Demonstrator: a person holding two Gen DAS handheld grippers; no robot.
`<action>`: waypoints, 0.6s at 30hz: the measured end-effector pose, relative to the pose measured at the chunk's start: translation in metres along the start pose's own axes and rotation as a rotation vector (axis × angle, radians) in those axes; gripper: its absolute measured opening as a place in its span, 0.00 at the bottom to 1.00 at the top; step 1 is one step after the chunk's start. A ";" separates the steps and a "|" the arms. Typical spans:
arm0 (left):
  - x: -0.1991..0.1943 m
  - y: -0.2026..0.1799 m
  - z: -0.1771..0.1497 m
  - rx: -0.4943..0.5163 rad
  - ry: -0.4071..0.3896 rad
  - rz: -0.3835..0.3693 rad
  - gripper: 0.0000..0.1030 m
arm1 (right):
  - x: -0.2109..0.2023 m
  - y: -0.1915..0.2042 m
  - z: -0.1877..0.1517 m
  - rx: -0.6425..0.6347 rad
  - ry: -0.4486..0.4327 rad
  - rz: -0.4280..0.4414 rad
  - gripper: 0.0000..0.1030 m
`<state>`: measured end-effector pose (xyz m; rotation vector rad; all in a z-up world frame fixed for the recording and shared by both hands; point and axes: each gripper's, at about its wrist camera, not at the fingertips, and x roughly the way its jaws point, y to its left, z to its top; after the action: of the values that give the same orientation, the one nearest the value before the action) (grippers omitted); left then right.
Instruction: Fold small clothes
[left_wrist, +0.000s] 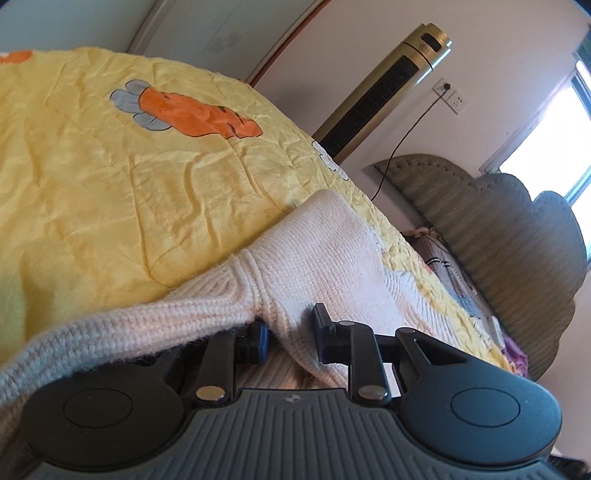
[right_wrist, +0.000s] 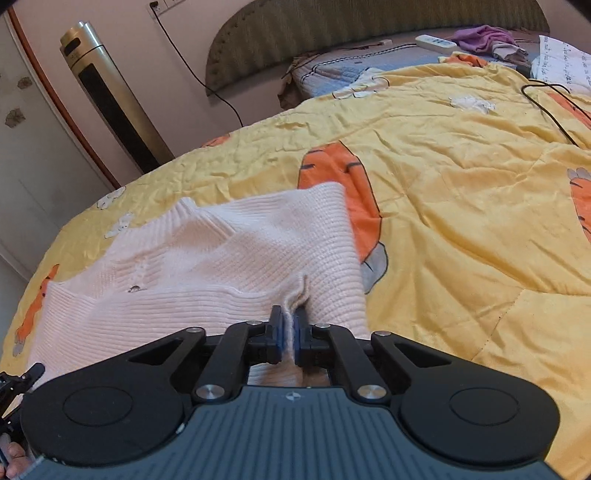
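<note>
A small pale pink knitted sweater (right_wrist: 207, 266) lies on a yellow quilt with orange carrot prints (right_wrist: 461, 206). My right gripper (right_wrist: 289, 332) is shut on a pinched fold of the sweater's near edge. In the left wrist view the sweater (left_wrist: 325, 258) drapes over my left gripper (left_wrist: 291, 332), whose jaws stand apart with knit fabric between and over them; the left finger (left_wrist: 258, 338) is partly hidden under the ribbed edge. The left gripper's tip also shows at the lower left of the right wrist view (right_wrist: 22, 376).
A gold tower fan (right_wrist: 110, 99) stands by the wall beside the bed. A padded headboard (right_wrist: 369, 26), a white power strip (right_wrist: 436, 42), purple cloth (right_wrist: 480, 37) and a black cable (right_wrist: 546, 99) lie at the bed's far end.
</note>
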<state>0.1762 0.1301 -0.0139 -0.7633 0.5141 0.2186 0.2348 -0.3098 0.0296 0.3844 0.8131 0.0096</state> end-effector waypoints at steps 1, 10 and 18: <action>-0.001 -0.002 -0.001 0.020 0.001 0.007 0.22 | -0.003 0.001 -0.001 -0.001 -0.010 0.002 0.12; -0.022 -0.043 -0.021 0.300 -0.035 -0.023 0.22 | -0.034 0.072 -0.011 -0.330 -0.195 -0.100 0.71; -0.047 -0.084 -0.061 0.644 0.050 -0.422 0.23 | 0.012 0.080 -0.019 -0.370 0.044 -0.042 0.65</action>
<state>0.1451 0.0267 0.0238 -0.2324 0.4232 -0.3496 0.2405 -0.2273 0.0361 0.0174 0.8433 0.1286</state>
